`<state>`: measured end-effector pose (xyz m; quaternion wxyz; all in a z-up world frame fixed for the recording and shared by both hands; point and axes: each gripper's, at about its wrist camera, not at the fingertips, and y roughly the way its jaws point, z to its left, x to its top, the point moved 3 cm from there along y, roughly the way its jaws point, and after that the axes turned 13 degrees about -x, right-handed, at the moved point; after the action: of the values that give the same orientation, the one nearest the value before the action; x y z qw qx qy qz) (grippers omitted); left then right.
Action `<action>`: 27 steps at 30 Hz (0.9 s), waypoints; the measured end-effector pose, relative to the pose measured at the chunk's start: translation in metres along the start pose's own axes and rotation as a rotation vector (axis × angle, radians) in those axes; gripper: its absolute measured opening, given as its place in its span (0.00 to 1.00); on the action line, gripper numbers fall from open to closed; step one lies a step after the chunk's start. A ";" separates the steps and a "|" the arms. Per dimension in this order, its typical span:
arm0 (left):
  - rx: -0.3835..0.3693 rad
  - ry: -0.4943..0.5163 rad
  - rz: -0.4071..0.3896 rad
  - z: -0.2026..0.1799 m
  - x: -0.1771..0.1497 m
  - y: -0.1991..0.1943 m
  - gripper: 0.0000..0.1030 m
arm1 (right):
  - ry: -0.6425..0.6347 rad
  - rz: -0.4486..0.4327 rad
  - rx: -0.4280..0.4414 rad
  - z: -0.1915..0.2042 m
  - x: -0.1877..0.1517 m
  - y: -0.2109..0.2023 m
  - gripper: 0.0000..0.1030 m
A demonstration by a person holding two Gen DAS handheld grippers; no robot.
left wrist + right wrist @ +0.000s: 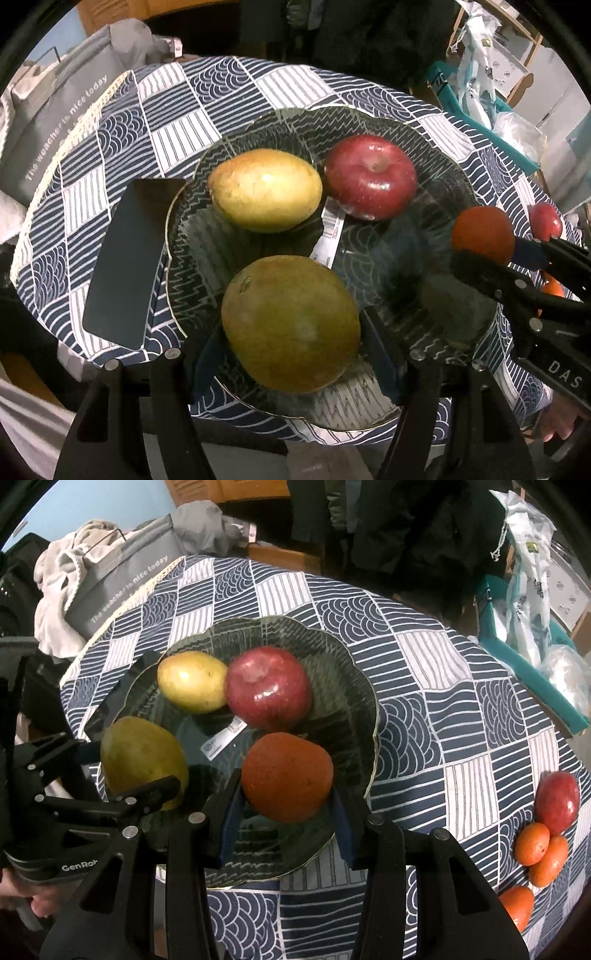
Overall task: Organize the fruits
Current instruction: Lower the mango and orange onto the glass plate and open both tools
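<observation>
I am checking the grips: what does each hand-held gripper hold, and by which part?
The left hand-held gripper holds the green mango by its two sides. The right hand-held gripper holds the orange by its two sides.

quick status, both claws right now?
Left claw: closed on the green mango, over the glass plate.
Right claw: closed on the orange, above the same plate.

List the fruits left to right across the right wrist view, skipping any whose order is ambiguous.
Greenish-yellow mango → yellow oval mango → dark red apple → round orange held between the tongs → cluster of small loose oranges on the tablecloth → small red apple at the far right.
</observation>
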<state>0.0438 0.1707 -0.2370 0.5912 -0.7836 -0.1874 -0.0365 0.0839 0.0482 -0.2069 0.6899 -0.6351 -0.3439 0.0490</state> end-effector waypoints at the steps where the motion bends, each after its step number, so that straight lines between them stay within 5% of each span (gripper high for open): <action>1: -0.003 -0.004 0.003 0.001 0.000 0.001 0.70 | 0.000 0.004 0.001 0.000 0.000 0.001 0.42; 17: -0.015 -0.016 0.016 0.006 -0.002 0.007 0.70 | -0.002 0.047 -0.006 0.002 -0.005 0.012 0.43; 27: 0.048 0.027 0.017 0.002 -0.002 0.005 0.77 | 0.009 0.038 0.012 0.003 -0.004 0.009 0.55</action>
<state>0.0430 0.1712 -0.2431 0.6125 -0.7703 -0.1735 -0.0375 0.0823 0.0500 -0.2170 0.6941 -0.6377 -0.3283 0.0613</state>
